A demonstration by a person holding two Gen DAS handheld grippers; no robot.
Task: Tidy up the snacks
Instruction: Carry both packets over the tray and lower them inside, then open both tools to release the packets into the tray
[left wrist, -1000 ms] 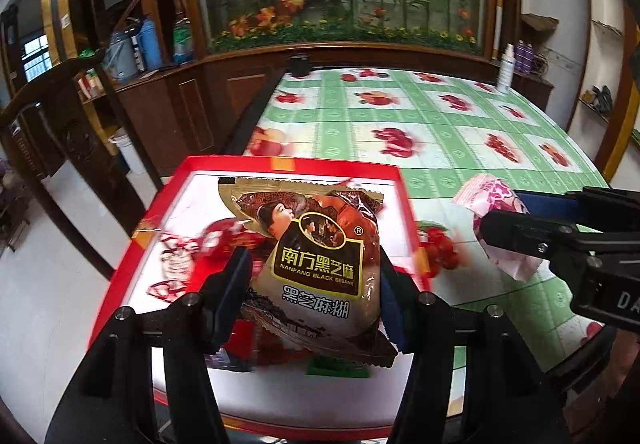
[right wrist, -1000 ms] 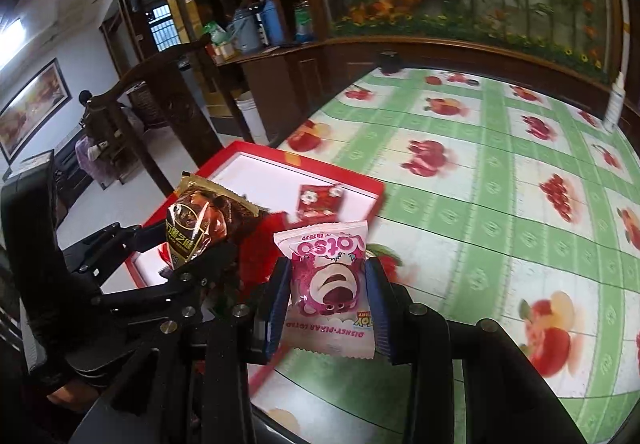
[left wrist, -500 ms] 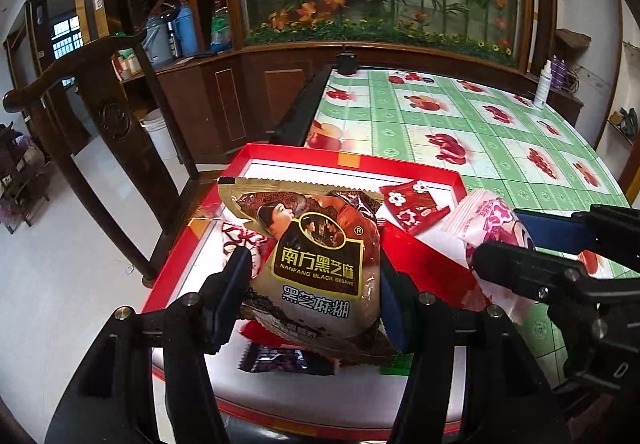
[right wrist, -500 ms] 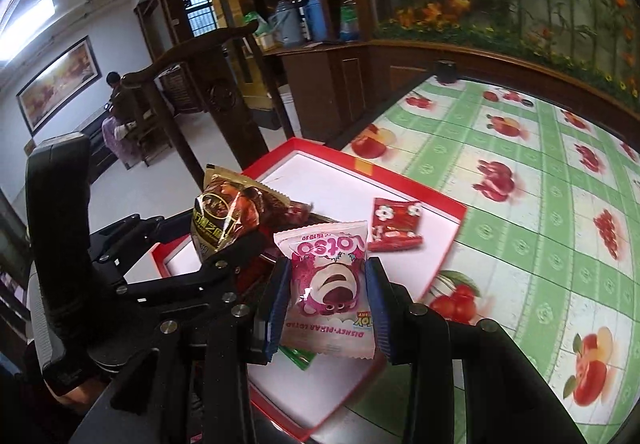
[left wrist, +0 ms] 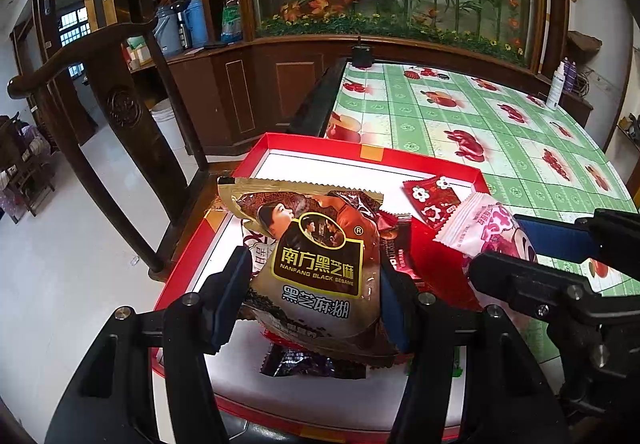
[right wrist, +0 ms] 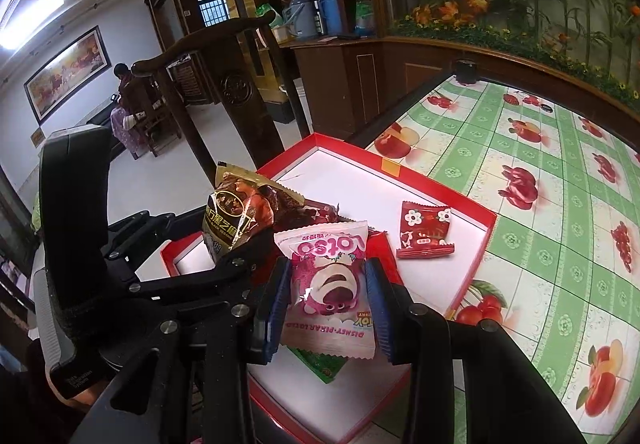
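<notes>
My left gripper (left wrist: 314,298) is shut on a brown black-sesame packet (left wrist: 316,264) and holds it above the red tray (left wrist: 372,152). My right gripper (right wrist: 326,302) is shut on a pink Lotso packet (right wrist: 330,292), also above the tray (right wrist: 440,190). The pink packet also shows at the right of the left wrist view (left wrist: 480,232), and the brown packet at the left of the right wrist view (right wrist: 236,216). A small red flower-print sachet (right wrist: 426,236) lies on the tray's white floor; it also shows in the left wrist view (left wrist: 434,202). Dark and green wrappers (left wrist: 312,364) lie under the grippers.
The tray sits at the near left corner of a table with a green fruit-print cloth (left wrist: 480,116). A dark wooden chair (left wrist: 120,104) stands left of the table. A white bottle (left wrist: 556,88) stands at the far right edge. A wooden cabinet with flowers runs behind.
Both grippers have moved left and back with their packets, from beside the tray to over it. The right gripper's pink packet now hangs over the tray floor instead of the tablecloth.
</notes>
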